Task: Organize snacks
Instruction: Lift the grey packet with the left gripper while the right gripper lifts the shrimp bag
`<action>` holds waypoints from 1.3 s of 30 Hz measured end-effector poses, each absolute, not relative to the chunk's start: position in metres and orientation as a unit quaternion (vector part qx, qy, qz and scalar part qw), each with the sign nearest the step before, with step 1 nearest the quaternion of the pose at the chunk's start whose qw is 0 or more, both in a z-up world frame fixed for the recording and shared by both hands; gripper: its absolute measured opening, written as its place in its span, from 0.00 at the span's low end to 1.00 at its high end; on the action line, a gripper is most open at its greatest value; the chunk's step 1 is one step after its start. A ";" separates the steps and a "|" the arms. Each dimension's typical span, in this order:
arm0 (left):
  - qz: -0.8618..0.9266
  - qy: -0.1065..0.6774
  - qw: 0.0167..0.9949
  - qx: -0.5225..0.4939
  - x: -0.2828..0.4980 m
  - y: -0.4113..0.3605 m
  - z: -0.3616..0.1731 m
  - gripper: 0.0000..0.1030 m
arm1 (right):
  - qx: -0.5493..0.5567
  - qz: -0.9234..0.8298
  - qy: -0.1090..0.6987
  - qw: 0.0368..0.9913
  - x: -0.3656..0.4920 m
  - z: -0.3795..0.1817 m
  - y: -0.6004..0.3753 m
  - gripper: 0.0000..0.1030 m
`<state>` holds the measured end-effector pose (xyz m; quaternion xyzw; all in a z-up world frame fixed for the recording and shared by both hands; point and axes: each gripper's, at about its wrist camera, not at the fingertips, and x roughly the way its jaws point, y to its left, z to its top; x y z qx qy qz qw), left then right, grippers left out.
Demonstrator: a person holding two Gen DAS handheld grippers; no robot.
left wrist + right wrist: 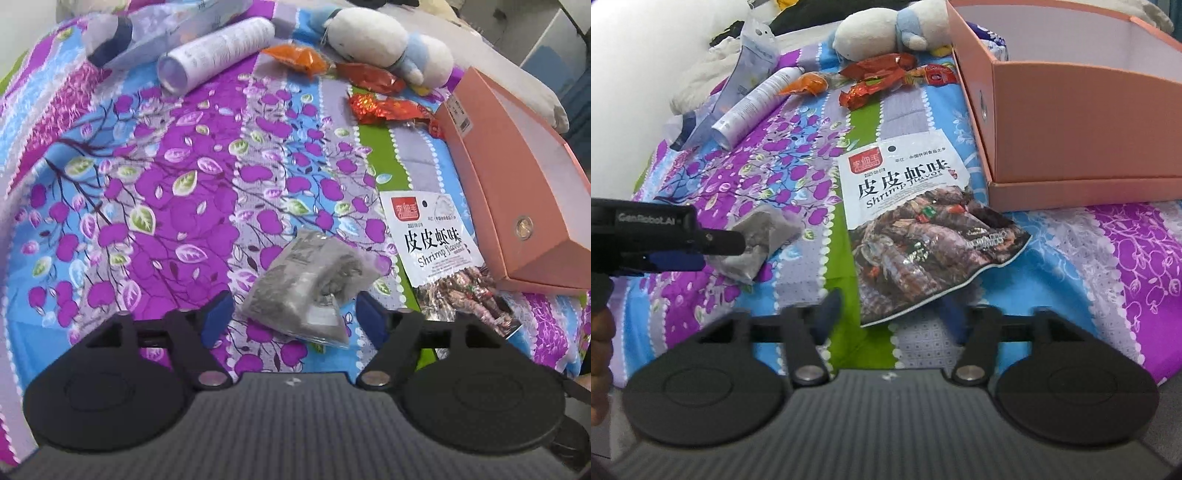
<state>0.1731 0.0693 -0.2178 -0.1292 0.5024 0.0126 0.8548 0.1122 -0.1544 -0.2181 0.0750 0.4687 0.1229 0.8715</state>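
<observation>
1. Shrimp snack bag (923, 218): white top w/ red logo, dark shrimp photo below; lies flat on bedspread (798, 177), frame centre, beside pink box (1071, 122).
2. Right gripper (890, 314) jaws apart, bag's lower edge between them, fingertips blurred; left gripper (291, 314) apart around grey pouch (306, 284), pads not pressing.

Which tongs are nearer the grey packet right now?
Left. The left tongs stand open astride the grey packet; the right tongs are open at the shrimp bag, off to the packet's side.
</observation>
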 end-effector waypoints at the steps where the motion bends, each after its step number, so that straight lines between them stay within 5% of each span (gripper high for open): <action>1: 0.009 0.501 0.856 -0.128 0.173 0.070 -0.216 0.81 | 0.070 0.124 0.470 0.871 0.111 -0.218 -0.154 0.86; 18: -0.058 0.487 0.871 -0.028 0.189 0.053 -0.204 0.86 | -0.001 0.127 0.353 0.927 0.101 -0.200 -0.177 0.86; 30: -0.086 0.522 0.849 0.013 0.207 0.041 -0.226 0.85 | -0.078 0.202 0.418 0.882 0.147 -0.225 -0.148 0.87; 39: -0.061 0.549 0.834 -0.018 0.216 0.050 -0.249 0.71 | -0.120 0.216 0.420 0.873 0.160 -0.234 -0.134 0.87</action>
